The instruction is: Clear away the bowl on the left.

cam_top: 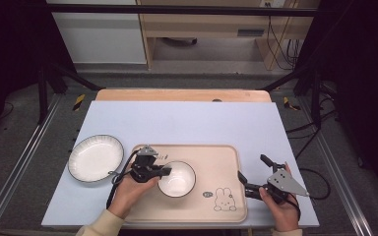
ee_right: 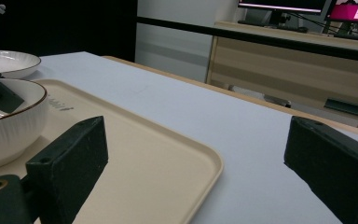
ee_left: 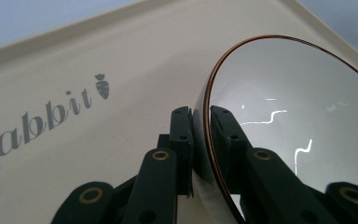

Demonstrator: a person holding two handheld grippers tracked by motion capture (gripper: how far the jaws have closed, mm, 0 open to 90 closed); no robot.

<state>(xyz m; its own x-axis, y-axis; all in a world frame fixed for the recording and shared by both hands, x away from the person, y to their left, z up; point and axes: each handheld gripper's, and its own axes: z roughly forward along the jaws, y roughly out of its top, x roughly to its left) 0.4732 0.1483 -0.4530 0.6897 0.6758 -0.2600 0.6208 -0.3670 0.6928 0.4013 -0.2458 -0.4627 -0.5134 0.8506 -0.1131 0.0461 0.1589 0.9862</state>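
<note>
A small white bowl (cam_top: 178,180) with a dark rim stands on the left half of a beige tray (cam_top: 216,156) printed with a rabbit. My left gripper (cam_top: 165,171) is shut on the bowl's left rim: in the left gripper view one pad lies outside the bowl (ee_left: 303,112) wall and one inside, at my left gripper (ee_left: 201,113). The tray (ee_left: 98,51) shows the word "Rabbit". My right gripper (cam_top: 251,167) stands open over the tray's right edge with nothing between its jaws. In the right gripper view, my right gripper (ee_right: 198,140) looks across the tray (ee_right: 144,158) at the bowl (ee_right: 7,123).
A larger white ribbed plate (cam_top: 95,158) sits on the pale blue mat (cam_top: 187,120) left of the tray, also visible as the plate (ee_right: 10,61) far off. The mat's far half is bare. Black frame posts flank the table.
</note>
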